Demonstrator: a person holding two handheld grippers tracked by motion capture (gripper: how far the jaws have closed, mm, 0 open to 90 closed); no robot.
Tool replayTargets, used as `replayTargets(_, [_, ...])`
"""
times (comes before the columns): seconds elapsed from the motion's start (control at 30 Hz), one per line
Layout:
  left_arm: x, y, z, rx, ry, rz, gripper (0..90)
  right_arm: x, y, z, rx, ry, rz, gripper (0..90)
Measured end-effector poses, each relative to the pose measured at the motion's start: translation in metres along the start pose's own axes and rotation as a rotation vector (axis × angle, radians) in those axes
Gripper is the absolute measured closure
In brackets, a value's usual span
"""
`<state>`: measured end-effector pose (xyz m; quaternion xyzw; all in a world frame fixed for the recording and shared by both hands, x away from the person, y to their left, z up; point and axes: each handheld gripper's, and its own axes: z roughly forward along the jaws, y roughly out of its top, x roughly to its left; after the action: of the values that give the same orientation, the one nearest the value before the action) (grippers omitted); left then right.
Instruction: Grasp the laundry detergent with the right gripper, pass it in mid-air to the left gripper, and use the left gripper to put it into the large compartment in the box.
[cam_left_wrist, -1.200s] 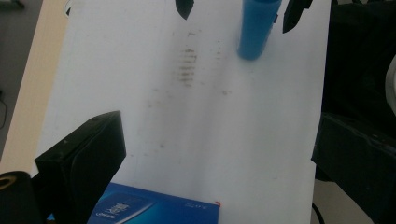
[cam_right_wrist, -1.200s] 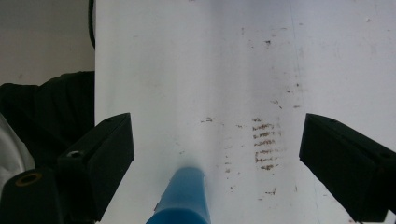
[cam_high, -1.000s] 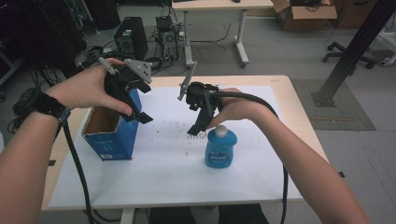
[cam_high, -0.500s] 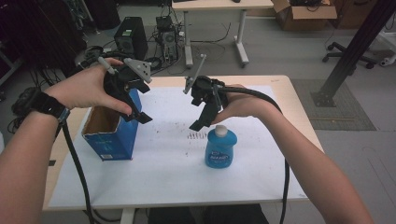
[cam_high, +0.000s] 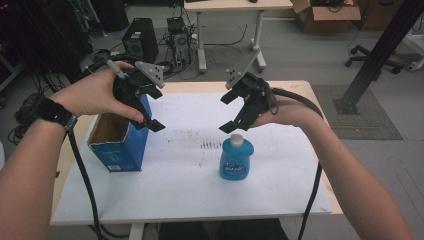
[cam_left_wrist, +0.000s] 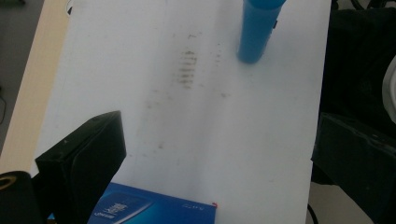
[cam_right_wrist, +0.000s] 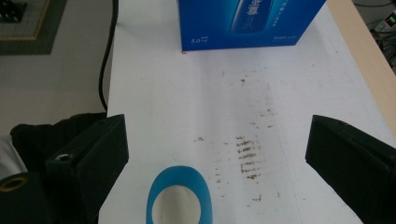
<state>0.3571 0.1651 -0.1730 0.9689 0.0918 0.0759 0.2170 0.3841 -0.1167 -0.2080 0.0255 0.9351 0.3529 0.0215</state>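
Your right gripper (cam_high: 239, 111) hangs just above the blue bottle (cam_high: 236, 158), jaws spread wide and having just been opening, nothing between them; in the right gripper view the bottle's white cap (cam_right_wrist: 179, 205) sits low between the jaws, nearer the left one, touching neither. The bottle stands upright on the white tabletop (cam_high: 190, 185), out ahead of the left jaws and clear of them. Your left gripper (cam_high: 146, 106) hovers at the near wall of the open blue box (cam_high: 118, 143), jaws apart, holding nothing; the box edge (cam_left_wrist: 154, 210) lies just under them in the left gripper view. Bottle looks like smooth plastic, probably slick, moderately heavy if full, top-heavy enough to tip on a sideways nudge. Body is wide and rounded, so it may slip out; the narrow neck under the cap looks like the safer place to close on, jaws level. The box seems light cardboard, will slide or topple if bumped, so brace it. Between bottle and box nothing stands, only brown scuff marks (cam_high: 210, 145) on the sheet. The trailing cable (cam_high: 310, 195) of the right gripper hangs beside the bottle; keep it from dragging across.
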Motion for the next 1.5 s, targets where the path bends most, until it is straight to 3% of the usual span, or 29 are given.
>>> replayTargets(0.37, [-0.001, 0.003, 0.004, 0.005, -0.010, 0.002, 3.3, 0.006, -0.037, -0.021, -0.107, -0.007, 0.021, 4.6])
replayTargets(0.8, [-0.003, 0.008, 0.009, 0.007, -0.015, 0.003, 3.4, 0.014, -0.082, -0.026, -0.187, -0.008, 0.052, 3.7])
replayTargets(1.13, [-0.004, 0.009, 0.013, 0.015, -0.020, 0.001, 3.5, 0.016, -0.120, -0.009, -0.250, 0.005, 0.100, 4.0])
replayTargets(1.5, [-0.005, 0.009, 0.016, 0.013, -0.026, 0.003, 3.5, 0.020, -0.141, 0.009, -0.279, 0.002, 0.119, 4.2])
